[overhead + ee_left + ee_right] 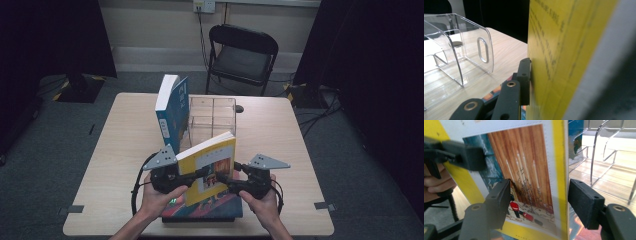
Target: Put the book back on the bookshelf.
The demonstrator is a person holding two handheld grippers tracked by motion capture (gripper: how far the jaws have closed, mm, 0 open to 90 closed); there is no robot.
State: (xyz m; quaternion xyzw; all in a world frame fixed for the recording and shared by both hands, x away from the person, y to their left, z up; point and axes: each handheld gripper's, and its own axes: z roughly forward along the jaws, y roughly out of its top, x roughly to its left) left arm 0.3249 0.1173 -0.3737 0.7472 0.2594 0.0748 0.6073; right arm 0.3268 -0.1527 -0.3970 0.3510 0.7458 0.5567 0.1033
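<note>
Left gripper (194, 176) is seen clamped on the near-left edge of the yellow book (212, 167), one black jaw pressed flat on the cover in the left gripper view, the other hidden behind the book. Right gripper (225, 181) is set with its jaws straddling the book's right edge (560, 182), a gap being visible between the far pad and the cover, so no grip is made by it. Both tools are held low and roughly level by the person's hands (157, 197), the forearms entering from the bottom of the high view, with a grey three-cornered plate (161, 159) topping each. The yellow book is held upright and tilted at the near edge of the table (125, 145), above a flat-lying book (205, 207). Behind it, a clear acrylic organiser (212, 117) is placed at mid-table, with a blue book (172, 110) standing against its left side. A folding chair (242, 55) and grey carpet are seen beyond. Cover lettering is blurred and cannot be read.
</note>
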